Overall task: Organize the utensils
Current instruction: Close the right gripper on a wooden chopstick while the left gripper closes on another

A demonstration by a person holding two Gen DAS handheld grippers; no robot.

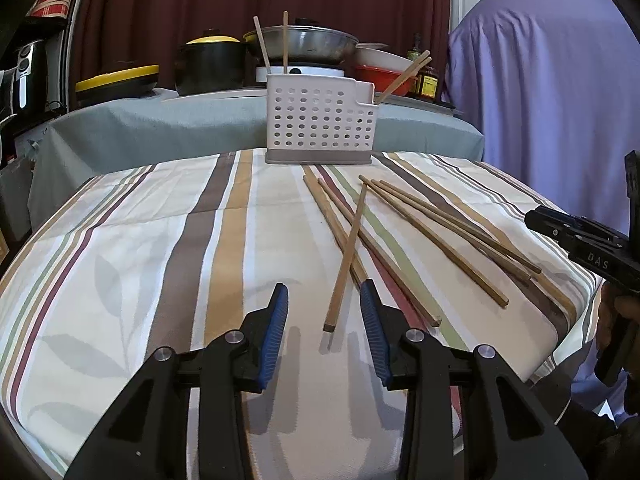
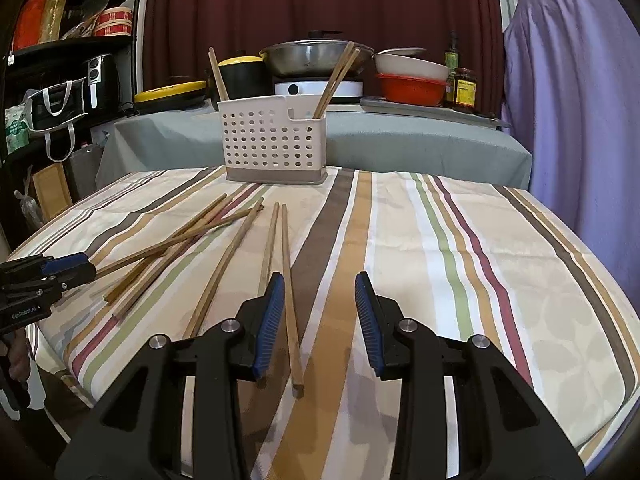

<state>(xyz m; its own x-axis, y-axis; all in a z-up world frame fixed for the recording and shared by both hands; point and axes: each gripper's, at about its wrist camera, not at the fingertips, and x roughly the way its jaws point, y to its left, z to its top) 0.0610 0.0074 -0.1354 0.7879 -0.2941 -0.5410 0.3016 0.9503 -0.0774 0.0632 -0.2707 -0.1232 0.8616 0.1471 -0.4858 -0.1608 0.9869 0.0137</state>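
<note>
Hovering over loose chopsticks (image 1: 400,236), left gripper (image 1: 324,312) and right gripper (image 2: 320,304) fingers spread wide.

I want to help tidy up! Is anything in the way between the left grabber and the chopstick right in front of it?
Nothing visible is. The left gripper is open, and the nearest chopstick pokes its end between the fingers. Its far part lies across other chopsticks.

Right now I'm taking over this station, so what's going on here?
A person with two handheld grippers is sorting chopsticks into the white holder, which already has a few. The left gripper is open around one chopstick's near end; the right gripper is open, holding nothing. The loose chopsticks lie on the striped tablecloth.
</note>
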